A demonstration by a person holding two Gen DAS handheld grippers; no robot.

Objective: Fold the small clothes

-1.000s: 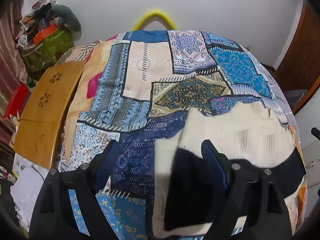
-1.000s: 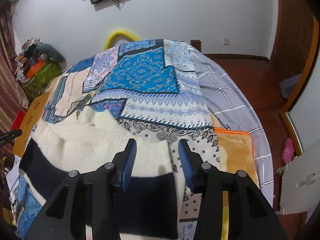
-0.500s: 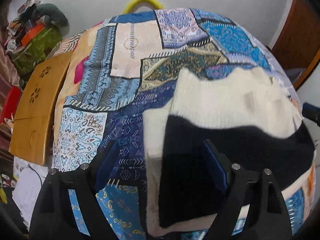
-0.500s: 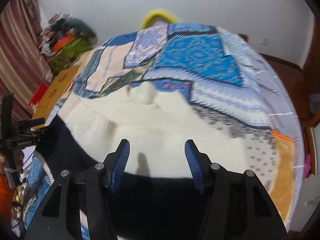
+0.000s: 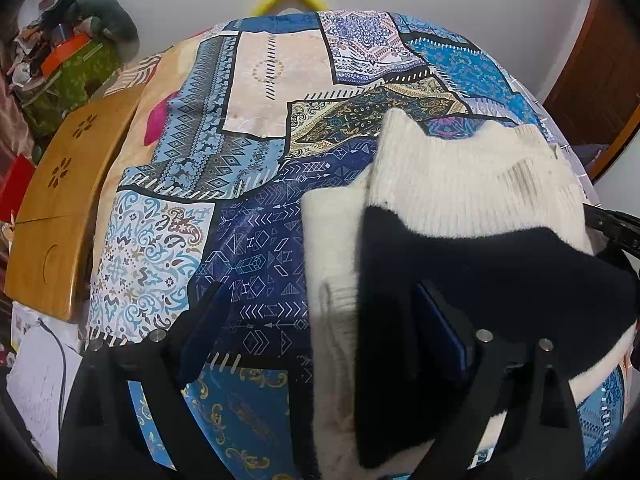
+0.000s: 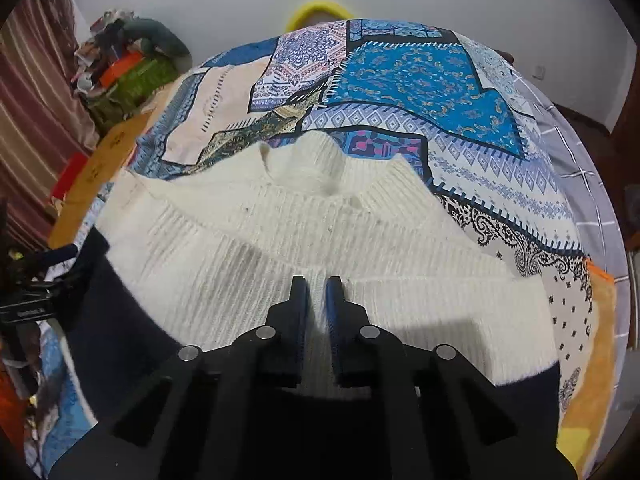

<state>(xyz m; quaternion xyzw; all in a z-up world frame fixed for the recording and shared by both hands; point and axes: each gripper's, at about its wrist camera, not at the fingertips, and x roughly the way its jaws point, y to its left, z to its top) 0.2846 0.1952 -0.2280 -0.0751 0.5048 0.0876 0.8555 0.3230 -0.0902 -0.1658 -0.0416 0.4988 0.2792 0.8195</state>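
Observation:
A small cream knit sweater [image 6: 304, 240] with a black lower band lies on the patchwork bed cover; in the left wrist view it [image 5: 460, 192] fills the right side. My right gripper [image 6: 317, 292] is shut on a pinch of the cream knit near the sweater's middle. My left gripper [image 5: 320, 312] is open over the sweater's left edge, its right finger [image 5: 440, 324] against the black band [image 5: 460, 280], its left finger over the bare cover. The left gripper [image 6: 36, 284] also shows at the left edge of the right wrist view.
The patchwork bed cover [image 5: 248, 168] spreads far and left. A wooden tray table [image 5: 60, 200] lies along the bed's left side. A cluttered green box [image 5: 68, 72] stands in the far left corner. A wooden door [image 5: 600, 80] is at right.
My right gripper has closed from wide open onto the cream knit and moved onto the sweater. The left gripper stayed open and shifted slightly.

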